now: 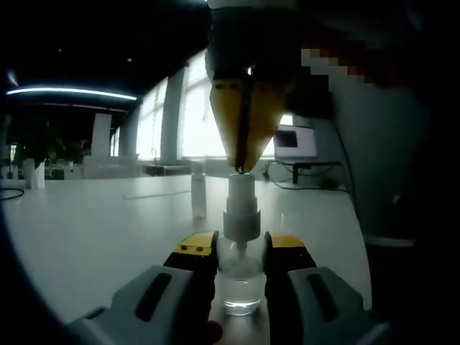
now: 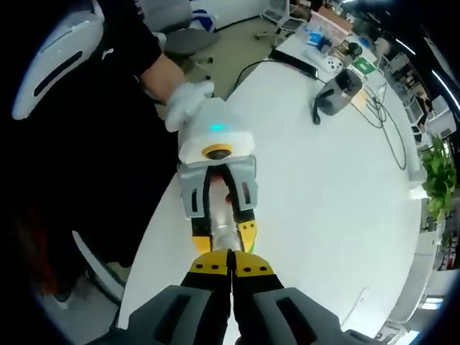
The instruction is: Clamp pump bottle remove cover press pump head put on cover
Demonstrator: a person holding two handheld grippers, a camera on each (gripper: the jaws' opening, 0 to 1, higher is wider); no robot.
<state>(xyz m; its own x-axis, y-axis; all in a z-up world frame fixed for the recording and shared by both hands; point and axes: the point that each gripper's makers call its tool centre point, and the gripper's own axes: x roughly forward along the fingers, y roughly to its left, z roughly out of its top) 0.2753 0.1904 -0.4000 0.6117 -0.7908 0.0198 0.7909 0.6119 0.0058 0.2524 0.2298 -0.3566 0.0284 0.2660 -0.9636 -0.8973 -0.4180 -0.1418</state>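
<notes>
The clear pump bottle (image 1: 241, 277) stands upright on the white table (image 1: 100, 223), clamped at its body between the jaws of the left gripper (image 1: 240, 253). The right gripper (image 1: 243, 159), jaws closed together, points down with its tips touching the top of the pump head (image 1: 241, 205). A small cover (image 1: 198, 190) stands on the table behind the bottle.

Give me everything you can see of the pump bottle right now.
The pump bottle is small and clear, like transparent plastic or glass, with a white pump head on top. It stands upright on the white table. The left gripper clamps its body between yellow-tipped jaws. The right gripper comes down from above with jaws shut, tips at the pump head's top. No cover is on it.
</notes>
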